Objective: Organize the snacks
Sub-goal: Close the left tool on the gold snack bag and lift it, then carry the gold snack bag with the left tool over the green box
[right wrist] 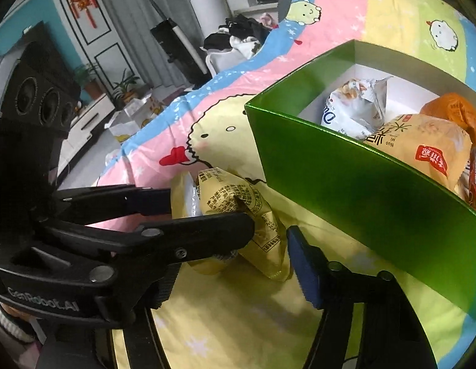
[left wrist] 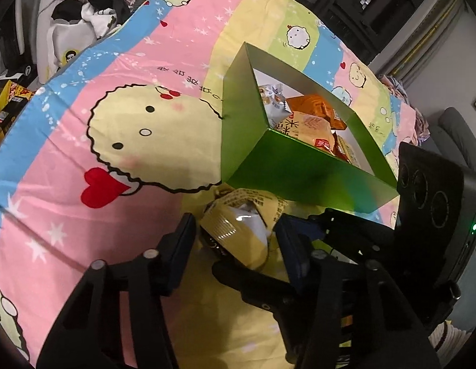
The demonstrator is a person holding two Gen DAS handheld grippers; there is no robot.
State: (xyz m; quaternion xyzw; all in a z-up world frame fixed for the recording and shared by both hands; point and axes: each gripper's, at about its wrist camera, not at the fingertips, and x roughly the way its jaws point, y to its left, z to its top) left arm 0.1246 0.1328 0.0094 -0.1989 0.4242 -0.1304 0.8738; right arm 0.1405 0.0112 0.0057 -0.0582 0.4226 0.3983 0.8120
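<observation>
A yellow snack packet point(left wrist: 238, 230) lies on the cartoon bedsheet point(left wrist: 84, 107), just beside the near wall of the green box point(left wrist: 299, 172), at its seven o'clock. The left gripper point(left wrist: 235, 240) is clamped on the packet. The right gripper point(right wrist: 275, 246) straddles its other end; I cannot tell whether its fingers press. More packets point(right wrist: 416, 144) fill the box.

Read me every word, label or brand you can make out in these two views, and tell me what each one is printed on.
"GenRobot.AI": on the black body of the left gripper, right wrist view.
"NUO MI": on the tan snack packet in the green box.
Chinese characters on that packet, on the yellow snack packet and on the bedsheet: not legible to me.
</observation>
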